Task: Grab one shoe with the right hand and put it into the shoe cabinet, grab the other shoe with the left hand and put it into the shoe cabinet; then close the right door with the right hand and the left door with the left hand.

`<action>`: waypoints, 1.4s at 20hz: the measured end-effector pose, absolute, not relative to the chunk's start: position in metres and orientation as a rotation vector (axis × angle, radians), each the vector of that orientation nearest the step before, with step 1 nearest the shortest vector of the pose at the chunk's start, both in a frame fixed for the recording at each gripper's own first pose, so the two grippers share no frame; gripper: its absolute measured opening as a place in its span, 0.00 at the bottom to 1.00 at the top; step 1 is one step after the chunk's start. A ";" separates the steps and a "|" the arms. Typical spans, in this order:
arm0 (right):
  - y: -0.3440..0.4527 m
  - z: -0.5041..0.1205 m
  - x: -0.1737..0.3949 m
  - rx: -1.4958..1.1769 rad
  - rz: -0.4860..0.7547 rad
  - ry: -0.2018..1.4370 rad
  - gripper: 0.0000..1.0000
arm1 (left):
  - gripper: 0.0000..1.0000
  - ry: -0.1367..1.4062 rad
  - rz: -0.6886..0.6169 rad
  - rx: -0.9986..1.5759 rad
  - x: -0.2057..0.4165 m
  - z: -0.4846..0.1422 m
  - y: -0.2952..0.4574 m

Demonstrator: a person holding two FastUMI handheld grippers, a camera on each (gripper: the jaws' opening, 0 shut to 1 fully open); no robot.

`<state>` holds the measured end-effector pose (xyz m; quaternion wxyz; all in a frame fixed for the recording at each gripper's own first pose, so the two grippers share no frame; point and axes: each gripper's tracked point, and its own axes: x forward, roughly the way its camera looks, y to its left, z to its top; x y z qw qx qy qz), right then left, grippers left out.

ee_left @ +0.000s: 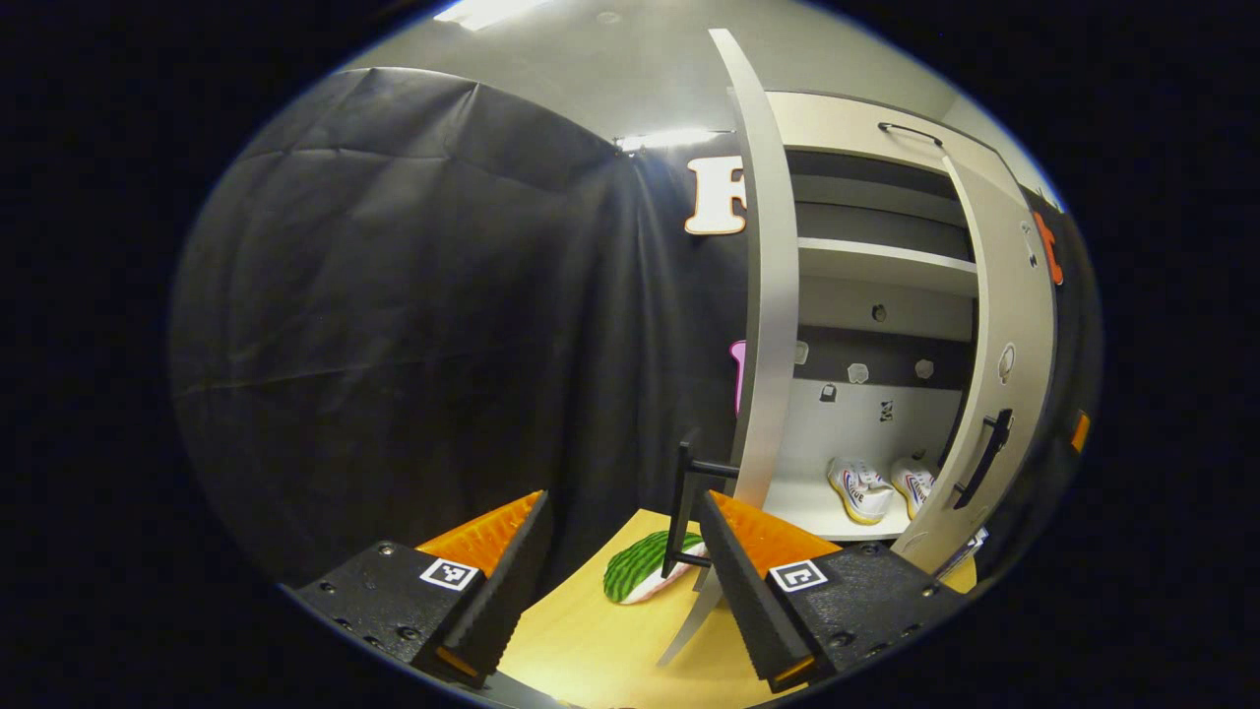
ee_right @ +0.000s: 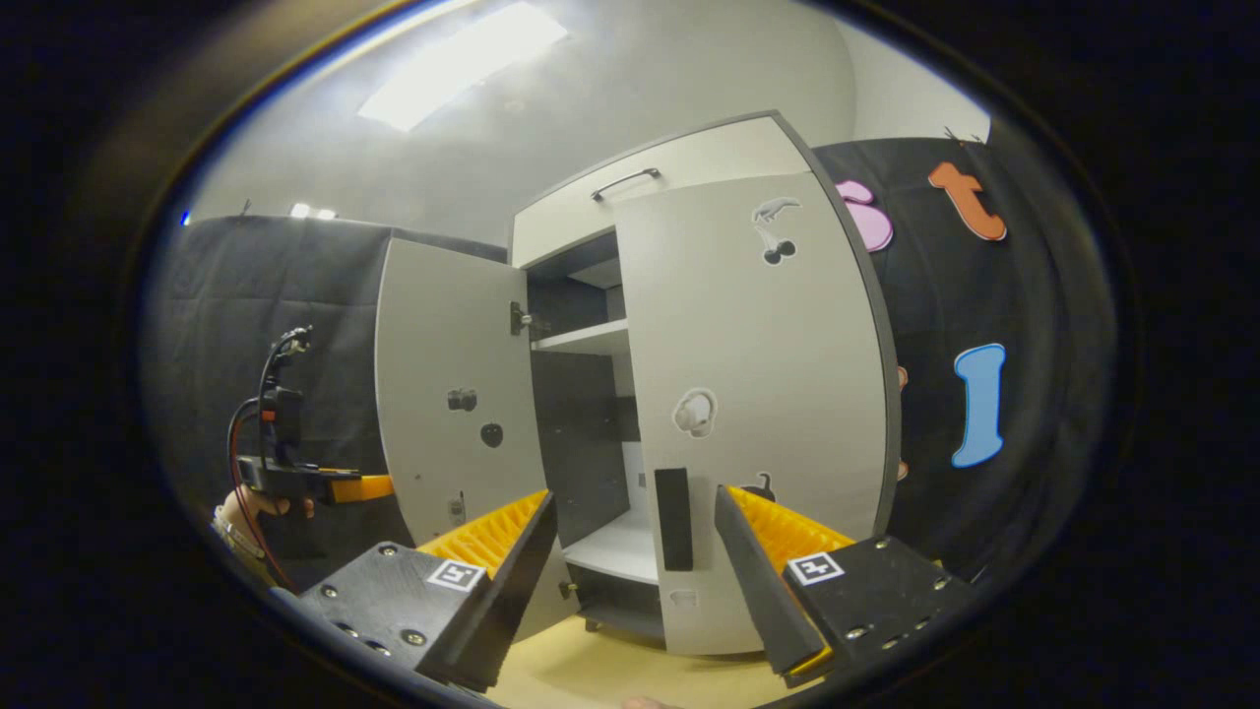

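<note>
Black cloth backed the grey two-door shoe cabinet; both grippers' jaws gaped wide, empty; the left door risked getting clipped edge-on.

Tall pale-grey wooden shoe cabinet, doors ajar

Right gripper, jaws apart, faces the right door's black bar handle; left door stands open, left gripper beside it.

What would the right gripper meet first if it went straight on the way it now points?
Most likely the right door's black handle, which stands between the open right gripper fingers; depth is uncertain.
</note>
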<state>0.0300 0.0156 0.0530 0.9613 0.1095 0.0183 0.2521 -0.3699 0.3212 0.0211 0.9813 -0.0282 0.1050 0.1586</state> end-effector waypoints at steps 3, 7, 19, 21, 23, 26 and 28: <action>0.017 0.053 0.029 0.220 0.510 0.037 0.95 | 0.91 0.210 0.295 -0.092 -0.368 0.021 0.318; 0.017 0.052 0.027 0.220 0.507 0.042 0.95 | 0.84 0.216 0.290 -0.088 -0.369 0.020 0.319; 0.016 0.048 0.021 0.236 0.486 0.052 0.95 | 0.86 0.215 0.214 -0.092 -0.370 0.027 0.310; 0.016 0.049 0.021 0.237 0.484 0.053 0.95 | 0.86 0.217 0.195 -0.082 -0.371 0.030 0.307; 0.015 0.049 0.020 0.238 0.481 0.053 0.92 | 0.86 0.220 0.182 -0.090 -0.371 0.030 0.307; 0.013 0.048 0.019 0.236 0.475 0.059 0.92 | 0.86 0.224 0.170 -0.087 -0.374 0.029 0.305; 0.011 0.046 0.017 0.235 0.468 0.061 0.96 | 0.86 0.225 0.162 -0.089 -0.374 0.030 0.304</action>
